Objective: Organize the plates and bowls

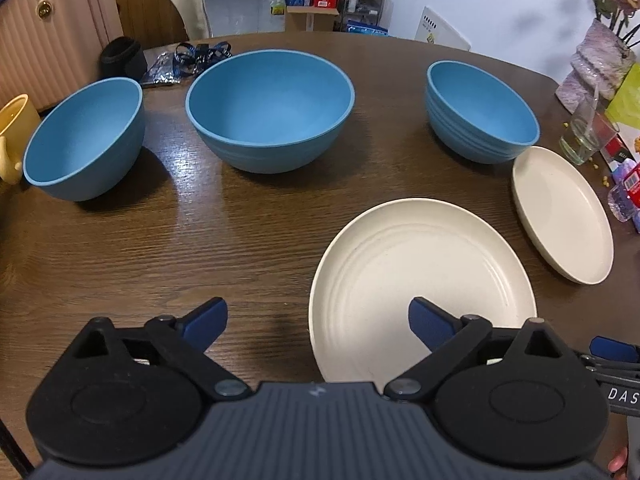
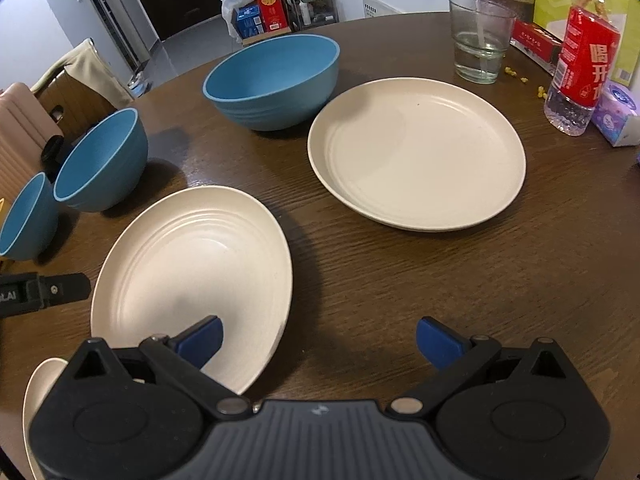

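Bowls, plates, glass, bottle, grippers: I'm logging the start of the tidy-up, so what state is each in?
Left bowl: upright, empty, unstacked.
Big bowl: upright, empty.
Right bowl: upright, empty.
Near plate: flat on table, empty.
Far plate: flat, empty.
Glass: upright, a little water.
Bottle: upright, partly full.
Left gripper: open, empty.
Right gripper: open, empty.

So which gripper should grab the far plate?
Probably the right gripper. It is open, and the far plate lies straight ahead of it, while from the left gripper that plate sits far off to the side.
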Motion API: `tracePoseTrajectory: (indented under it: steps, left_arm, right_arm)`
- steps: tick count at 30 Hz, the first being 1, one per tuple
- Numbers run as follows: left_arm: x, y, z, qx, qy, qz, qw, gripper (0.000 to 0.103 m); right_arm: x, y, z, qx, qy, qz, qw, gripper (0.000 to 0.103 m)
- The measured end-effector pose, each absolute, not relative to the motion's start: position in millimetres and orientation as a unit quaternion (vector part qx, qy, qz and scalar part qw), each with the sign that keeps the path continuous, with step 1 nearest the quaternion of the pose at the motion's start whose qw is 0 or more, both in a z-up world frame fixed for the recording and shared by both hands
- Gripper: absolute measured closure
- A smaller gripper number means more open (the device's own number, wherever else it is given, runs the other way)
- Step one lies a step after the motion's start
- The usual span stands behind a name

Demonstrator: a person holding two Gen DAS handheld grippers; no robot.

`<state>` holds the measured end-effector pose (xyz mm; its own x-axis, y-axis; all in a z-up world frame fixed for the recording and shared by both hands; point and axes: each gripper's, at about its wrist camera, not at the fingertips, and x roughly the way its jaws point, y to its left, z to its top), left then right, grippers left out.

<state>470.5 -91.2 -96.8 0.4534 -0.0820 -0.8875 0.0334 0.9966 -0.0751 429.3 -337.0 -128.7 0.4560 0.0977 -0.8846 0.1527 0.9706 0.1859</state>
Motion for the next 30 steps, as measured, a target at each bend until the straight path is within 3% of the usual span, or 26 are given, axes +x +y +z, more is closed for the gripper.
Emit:
tracePoseTrajectory:
  steps: [10,17,24,28,30]
  left_arm:
    - [483,-85,-111,-0.028,0.536,-0.028,0.843,0.010]
    - [489,-85,-118,-0.029,0.549,-0.037,0.834,0.021]
    - [495,-82,-124,-0.033,0.556,-0.044,0.829,0.026]
    - [500,-80,-128,-0.037,0.562,-0.046,0.825,0.033]
    - [501,-80,-130,-0.039,0.565,-0.047,0.823,0.034]
  right_arm:
    - [438,-332,-140,0.122,0.527,-0.017,0.841,0.004]
    - [445,-328,-145,0.128,0.533,-0.012,0.836,0.019]
    - [449,-325,-149,0.139,0.539,-0.008,0.831,0.029]
    - [451,-325,-151,0.148,0.542,-0.005,0.827,0.044]
    - [452,-325,-151,0.151,0.543,-0.005,0.826,0.046]
